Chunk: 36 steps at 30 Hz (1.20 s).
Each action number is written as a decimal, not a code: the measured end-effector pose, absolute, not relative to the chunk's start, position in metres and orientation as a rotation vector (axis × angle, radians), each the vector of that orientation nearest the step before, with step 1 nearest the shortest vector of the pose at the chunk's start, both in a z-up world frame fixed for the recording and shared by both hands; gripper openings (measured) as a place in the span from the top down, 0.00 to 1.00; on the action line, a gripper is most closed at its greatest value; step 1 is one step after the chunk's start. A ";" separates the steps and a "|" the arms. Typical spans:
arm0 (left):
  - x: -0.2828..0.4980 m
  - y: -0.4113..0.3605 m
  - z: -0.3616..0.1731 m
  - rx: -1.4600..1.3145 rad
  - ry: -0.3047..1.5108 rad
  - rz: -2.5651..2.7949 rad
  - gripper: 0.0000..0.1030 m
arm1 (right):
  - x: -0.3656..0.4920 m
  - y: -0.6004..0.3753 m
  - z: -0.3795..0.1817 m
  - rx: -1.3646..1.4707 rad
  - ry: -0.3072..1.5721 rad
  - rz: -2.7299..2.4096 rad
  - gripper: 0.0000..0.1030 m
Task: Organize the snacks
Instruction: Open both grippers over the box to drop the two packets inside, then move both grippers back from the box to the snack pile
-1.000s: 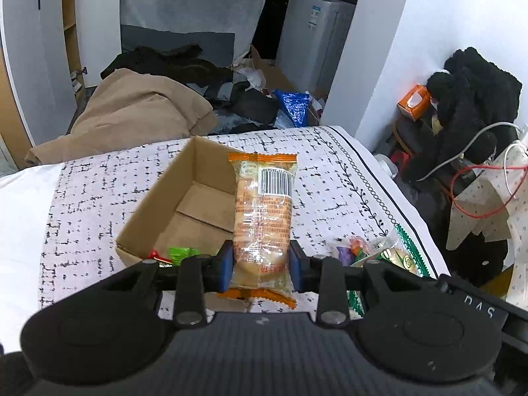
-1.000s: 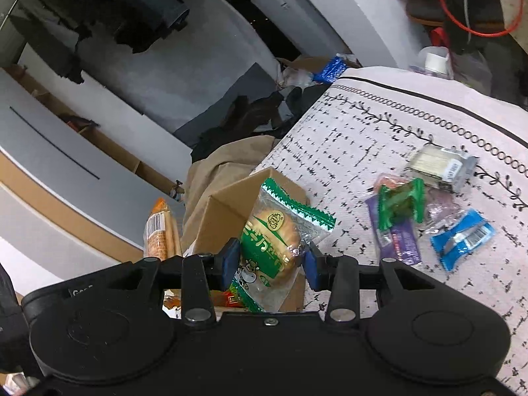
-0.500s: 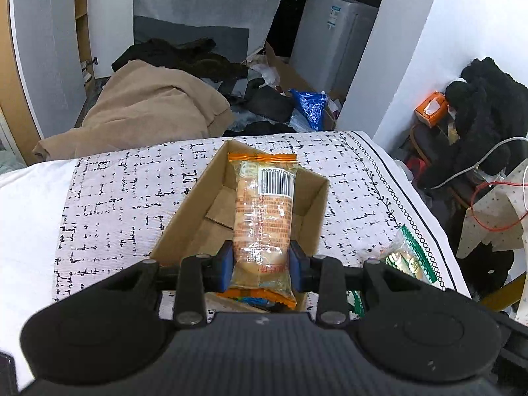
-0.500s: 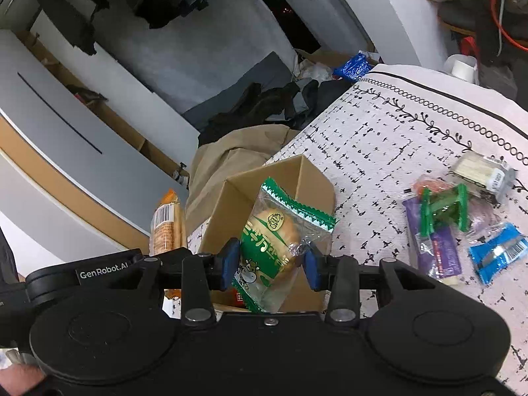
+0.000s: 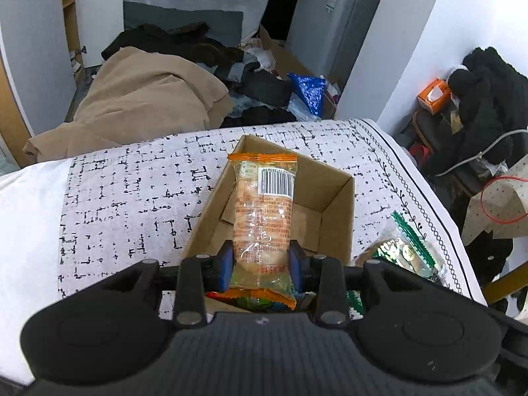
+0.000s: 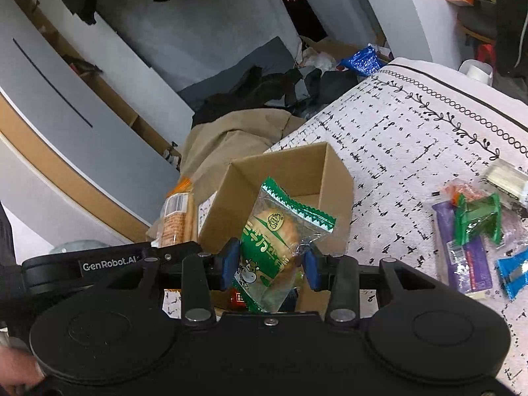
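Grippers first, nearest of all. Left gripper pinching the lower end of a long orange-edged biscuit pack, pack standing out ahead over the open cardboard box. Right gripper pinching a green bun packet across its middle, packet tilted, held above the near end of the same box. Blue pads pressed into the wrapper on both sides; likewise in the right wrist view.

Further out, inside the box: a few small bright wrappers just visible low at the near end, mostly hidden behind the held packs; far end of the floor bare. Box resting on a patterned tablecloth.

To the right, well apart from the box: loose snacks on the cloth, among them a purple bar, a small green packet, a blue wrapper and a pale pack.

Step in hand, by judgement: carrying two snacks to the box at once, both already over it. Next move likely calls for lowering each pack inside the walls, then spreading the jaws, one at a time perhaps, so the packs do not collide. Then back to the loose pile on the right.
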State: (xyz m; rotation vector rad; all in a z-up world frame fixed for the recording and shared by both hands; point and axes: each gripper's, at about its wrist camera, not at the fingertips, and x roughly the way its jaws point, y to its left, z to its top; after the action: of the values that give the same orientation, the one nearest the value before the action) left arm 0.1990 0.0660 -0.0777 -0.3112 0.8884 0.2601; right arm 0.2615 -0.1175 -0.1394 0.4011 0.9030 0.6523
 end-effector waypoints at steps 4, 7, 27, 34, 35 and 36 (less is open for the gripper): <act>0.206 0.073 -0.085 -0.314 0.910 0.238 0.68 | 0.265 -0.109 -0.142 0.383 0.910 0.656 0.61; 0.212 0.078 -0.090 -0.315 0.927 0.228 0.68 | 0.267 -0.103 -0.146 0.376 0.913 0.677 0.58; 0.224 0.081 -0.099 -0.297 0.969 0.286 0.27 | 0.270 -0.145 -0.138 0.433 0.908 0.541 0.23; 0.218 0.070 -0.092 -0.272 0.959 0.285 0.20 | 0.268 -0.166 -0.137 0.422 0.931 0.504 0.21; 0.217 0.067 -0.092 -0.271 0.960 0.284 0.19 | 0.268 -0.169 -0.138 0.422 0.933 0.501 0.21; 0.216 0.065 -0.092 -0.271 0.961 0.284 0.19 | 0.268 -0.172 -0.137 0.421 0.936 0.499 0.20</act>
State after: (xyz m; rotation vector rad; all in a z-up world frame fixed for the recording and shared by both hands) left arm 0.2163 0.0649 -0.0916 -0.2705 0.9608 0.2840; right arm 0.2678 -0.1715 -0.1375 0.4211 0.9356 0.4992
